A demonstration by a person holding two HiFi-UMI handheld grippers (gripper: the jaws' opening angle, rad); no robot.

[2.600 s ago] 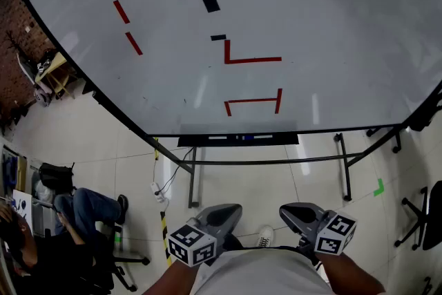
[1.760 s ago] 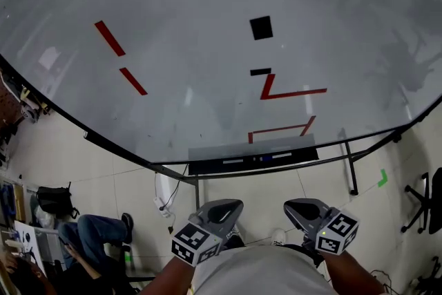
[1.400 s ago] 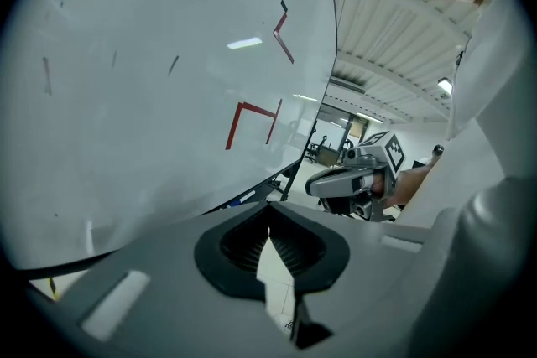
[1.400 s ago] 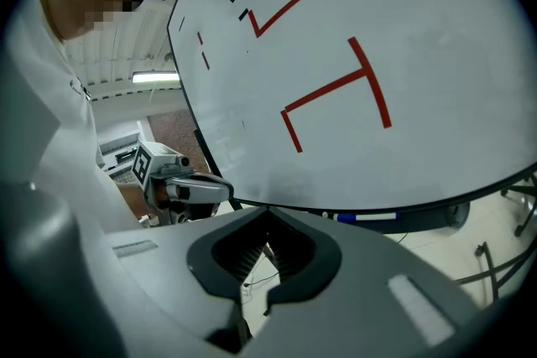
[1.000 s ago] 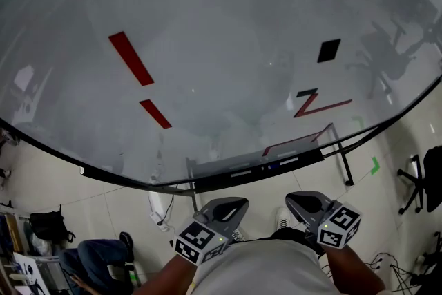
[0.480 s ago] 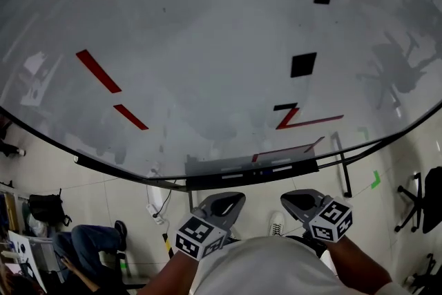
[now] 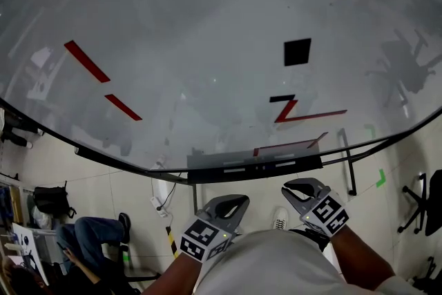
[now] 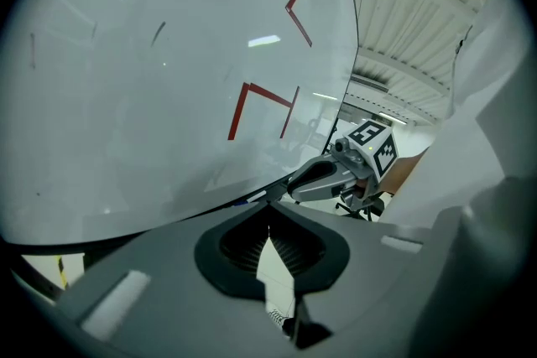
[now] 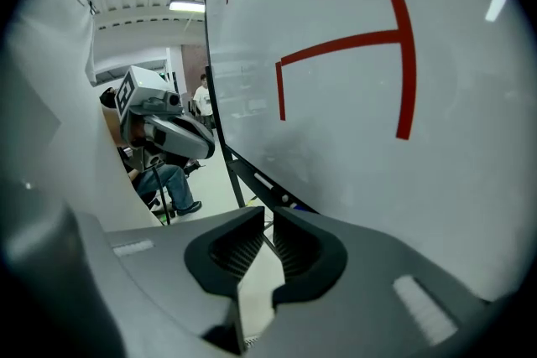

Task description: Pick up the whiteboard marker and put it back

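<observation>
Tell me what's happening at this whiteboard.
A person stands facing the whiteboard with a hand-held gripper in each hand. Both are held low near the body, short of the pen tray under the board. A whiteboard marker lies in that tray, not yet picked up. The left hand-held gripper is shut and empty. The right hand-held gripper has just been opening its jaws, which are slightly apart with nothing between them.
</observation>
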